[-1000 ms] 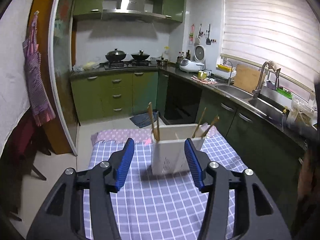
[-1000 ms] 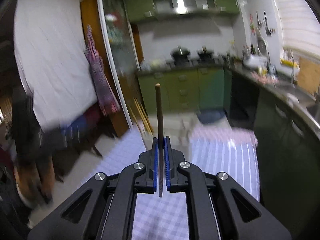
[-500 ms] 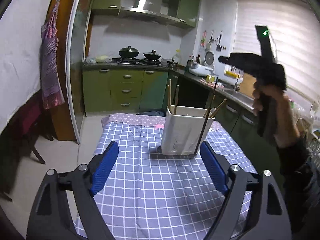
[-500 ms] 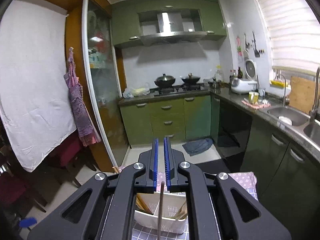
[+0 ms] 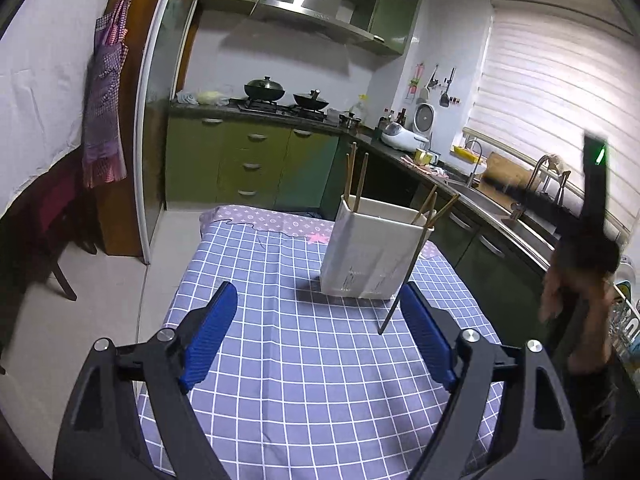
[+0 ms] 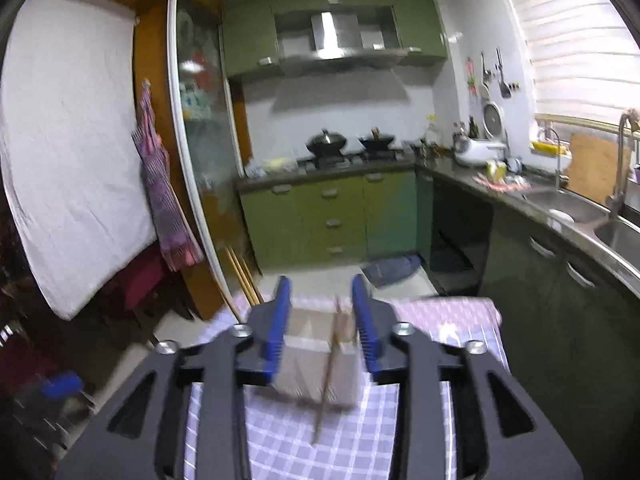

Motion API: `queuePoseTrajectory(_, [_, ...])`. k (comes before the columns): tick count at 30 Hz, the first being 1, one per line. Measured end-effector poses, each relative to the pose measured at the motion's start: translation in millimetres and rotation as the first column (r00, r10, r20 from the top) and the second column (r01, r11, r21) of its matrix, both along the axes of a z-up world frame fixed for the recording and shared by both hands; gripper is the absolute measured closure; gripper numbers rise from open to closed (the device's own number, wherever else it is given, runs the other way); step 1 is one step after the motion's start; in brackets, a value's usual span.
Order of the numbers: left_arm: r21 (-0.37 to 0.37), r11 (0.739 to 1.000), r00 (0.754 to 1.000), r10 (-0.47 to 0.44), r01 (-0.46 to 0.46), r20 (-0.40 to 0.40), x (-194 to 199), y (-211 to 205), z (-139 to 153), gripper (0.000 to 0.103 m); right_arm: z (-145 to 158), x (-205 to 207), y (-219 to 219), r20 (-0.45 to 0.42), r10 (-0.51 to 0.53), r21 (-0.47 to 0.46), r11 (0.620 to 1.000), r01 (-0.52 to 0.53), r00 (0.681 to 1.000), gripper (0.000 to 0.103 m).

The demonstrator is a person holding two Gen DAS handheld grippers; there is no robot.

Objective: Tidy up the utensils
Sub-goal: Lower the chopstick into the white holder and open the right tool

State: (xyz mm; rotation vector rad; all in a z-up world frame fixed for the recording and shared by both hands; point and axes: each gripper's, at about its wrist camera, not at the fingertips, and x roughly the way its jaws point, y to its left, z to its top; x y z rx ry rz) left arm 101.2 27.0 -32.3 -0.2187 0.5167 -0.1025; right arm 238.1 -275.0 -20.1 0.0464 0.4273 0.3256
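Note:
A white utensil holder [image 5: 372, 256] stands on the blue checked tablecloth [image 5: 280, 380], with several wooden chopsticks [image 5: 352, 176] sticking out of it. One dark chopstick [image 5: 404, 284] slants outside the holder's front right corner, its top by the rim and its lower tip near the cloth. My left gripper [image 5: 318, 336] is open and empty, a little in front of the holder. My right gripper [image 6: 320, 320] hovers above the blurred holder [image 6: 304, 364]. Its jaws are opening, and the chopstick [image 6: 330, 364] is loose below them, touching neither pad.
A person's hand [image 5: 580, 280] holding the right gripper shows blurred at the right of the left wrist view. Green cabinets, a stove with two woks [image 5: 264, 88] and a counter with a sink [image 6: 560, 200] lie beyond the table. A chair [image 5: 52, 216] stands to the left.
The right gripper, which was shut on the dark chopstick, has dropped toward the holder and opened, and the chopstick has slid down. The left gripper opened wider and pulled back from the holder.

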Motion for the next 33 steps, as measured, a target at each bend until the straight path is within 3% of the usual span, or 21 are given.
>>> queuePoseTrajectory(5, [0.003, 1.0, 1.0, -0.014, 0.014, -0.009, -2, -3, -2, 0.024, -71, 30, 24, -0.119, -0.008, -0.05, 0.999, 0.002, 0.993, 0.069])
queuePoseTrajectory(10, [0.017, 1.0, 1.0, -0.011, 0.011, -0.008, -4, 1, -3, 0.024, -97, 53, 27, -0.182, -0.024, -0.016, 1.0, 0.021, 0.983, 0.069])
queuePoseTrajectory(22, [-0.019, 1.0, 0.999, -0.012, 0.011, -0.039, 1, 17, -14, 0.024, -108, 75, 32, -0.247, -0.008, -0.008, 1.0, 0.007, 0.969, 0.075])
queuePoseTrajectory(23, [-0.021, 1.0, 0.999, -0.012, 0.011, -0.04, 1, 18, -14, 0.024, -108, 75, 32, -0.251, -0.009, -0.009, 1.0, 0.007, 0.968, 0.079])
queuePoseTrajectory(24, [-0.022, 1.0, 0.999, -0.01, 0.009, -0.041, 1, 19, -15, 0.024, -110, 77, 31, -0.259, -0.009, -0.01, 1.0, 0.007, 0.966, 0.091])
queuePoseTrajectory(27, [-0.024, 1.0, 0.999, -0.006, 0.005, -0.045, 1, 21, -16, 0.024, -109, 78, 30, -0.276, 0.002, 0.018, 1.0, 0.003, 0.961, 0.096])
queuePoseTrajectory(33, [-0.028, 1.0, 0.999, 0.001, -0.002, -0.051, 2, 24, -16, 0.023, -74, 35, 33, -0.219, 0.094, 0.079, 0.994, -0.079, 0.971, 0.096])
